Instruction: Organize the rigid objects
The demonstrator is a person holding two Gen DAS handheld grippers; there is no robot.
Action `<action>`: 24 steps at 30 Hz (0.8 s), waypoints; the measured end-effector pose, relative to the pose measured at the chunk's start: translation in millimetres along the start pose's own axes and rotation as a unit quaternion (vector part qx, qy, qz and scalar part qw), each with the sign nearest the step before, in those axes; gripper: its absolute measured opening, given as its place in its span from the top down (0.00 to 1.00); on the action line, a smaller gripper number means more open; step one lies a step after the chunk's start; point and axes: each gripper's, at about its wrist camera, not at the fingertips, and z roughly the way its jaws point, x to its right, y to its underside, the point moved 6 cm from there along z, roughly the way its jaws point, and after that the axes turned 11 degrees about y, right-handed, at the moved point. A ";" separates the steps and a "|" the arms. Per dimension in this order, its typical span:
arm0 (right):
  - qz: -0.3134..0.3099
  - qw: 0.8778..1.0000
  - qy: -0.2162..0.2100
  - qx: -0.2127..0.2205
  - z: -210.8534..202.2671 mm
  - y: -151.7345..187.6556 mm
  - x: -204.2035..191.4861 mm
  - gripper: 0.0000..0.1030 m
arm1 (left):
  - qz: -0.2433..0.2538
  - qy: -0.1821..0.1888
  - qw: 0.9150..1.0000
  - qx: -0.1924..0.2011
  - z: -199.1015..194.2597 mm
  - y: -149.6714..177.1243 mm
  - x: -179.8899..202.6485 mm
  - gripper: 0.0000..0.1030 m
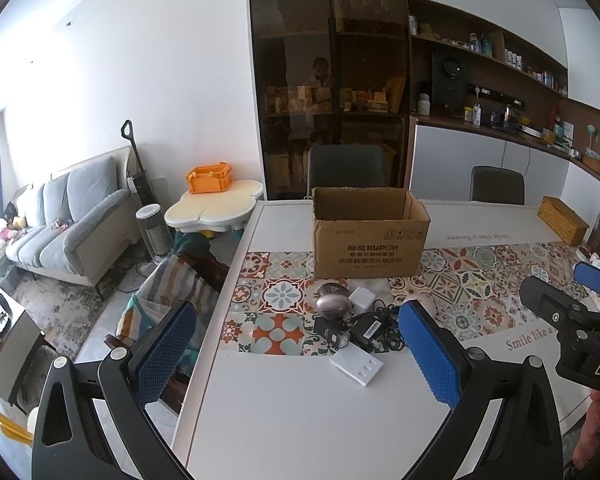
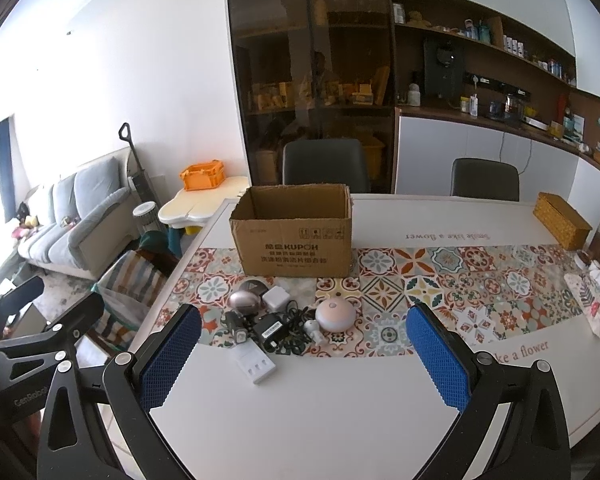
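Near the table's (image 2: 340, 420) front edge both grippers, left (image 1: 300, 356) and right (image 2: 304, 356), hung wide open and empty; the gadget pile (image 2: 276, 320) lay unpicked before the cardboard box (image 2: 296, 232), so a first grasp seemingly came next.

Bright daylight, fisheye-warped dark edges

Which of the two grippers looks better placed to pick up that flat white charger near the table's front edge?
Left, probably. The white battery charger lies between the open fingers of the left hand-held gripper in its own view, while in the right hand-held gripper's view it sits off toward its left finger.
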 end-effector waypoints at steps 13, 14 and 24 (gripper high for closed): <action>0.000 1.000 0.004 0.002 -3.1 -2.2 3.3 0.00 | 0.004 0.006 1.000 0.004 -0.5 -3.8 1.7 0.00; 0.001 1.000 0.004 0.002 -3.1 -2.0 3.4 0.00 | 0.005 0.006 1.000 0.004 -0.6 -4.2 1.4 0.00; 0.001 1.000 0.004 0.002 -3.2 -2.3 3.4 0.00 | 0.005 0.006 1.000 0.005 -1.1 -4.3 2.2 0.00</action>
